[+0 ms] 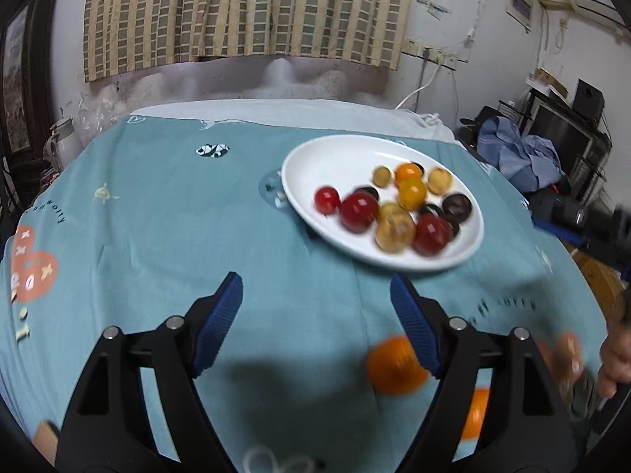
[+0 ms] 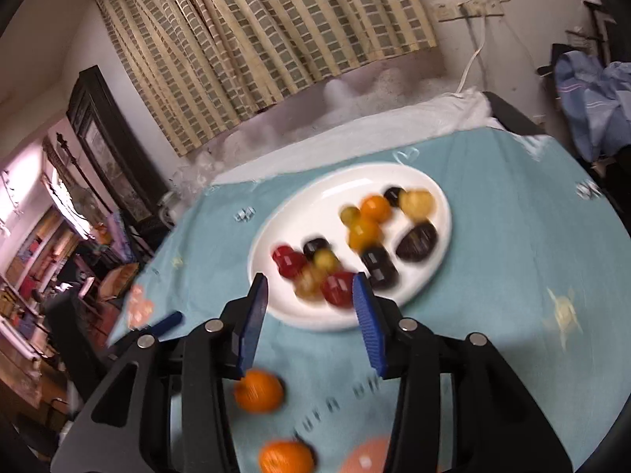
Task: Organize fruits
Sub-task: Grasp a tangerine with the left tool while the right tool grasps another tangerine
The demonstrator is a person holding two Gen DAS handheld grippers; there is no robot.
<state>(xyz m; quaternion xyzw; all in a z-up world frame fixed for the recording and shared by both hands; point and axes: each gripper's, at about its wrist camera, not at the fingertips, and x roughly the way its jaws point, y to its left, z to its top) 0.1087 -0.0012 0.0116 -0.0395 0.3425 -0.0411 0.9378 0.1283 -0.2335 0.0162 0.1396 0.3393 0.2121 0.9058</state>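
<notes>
Both views are smeared by motion, so the small fruits on the white plate (image 1: 311, 157) blur into one another and their kinds are hard to tell. In the left wrist view one orange (image 1: 394, 364) sits half behind the right blue pad, and a second orange (image 1: 475, 414) shows only as a sliver behind the black frame of the tongs. A hand (image 1: 615, 358) is cut off at the right edge. In the right wrist view a pale pink shape at the bottom edge is too blurred to name.

The fruits on the plate are small and round: red ones, yellow and orange ones, and dark purple, nearly black ones, heaped toward the plate's near and right side. The plate rests on a teal printed cloth (image 1: 157, 216) over the worktop. The two oranges lie on the cloth on the near side of the plate, apart from it.

The left tongs (image 1: 315, 295) stand wide open with nothing between the pads. The right tongs (image 2: 311, 295) stand partly open, also holding nothing; their tips overlap the plate's near rim in the picture.

Behind the worktop hangs a checked curtain (image 1: 244, 8). Blue clothing (image 1: 520, 153) is piled to the right, beside dark shelving, and a dark cabinet (image 2: 106, 138) stands to the left
</notes>
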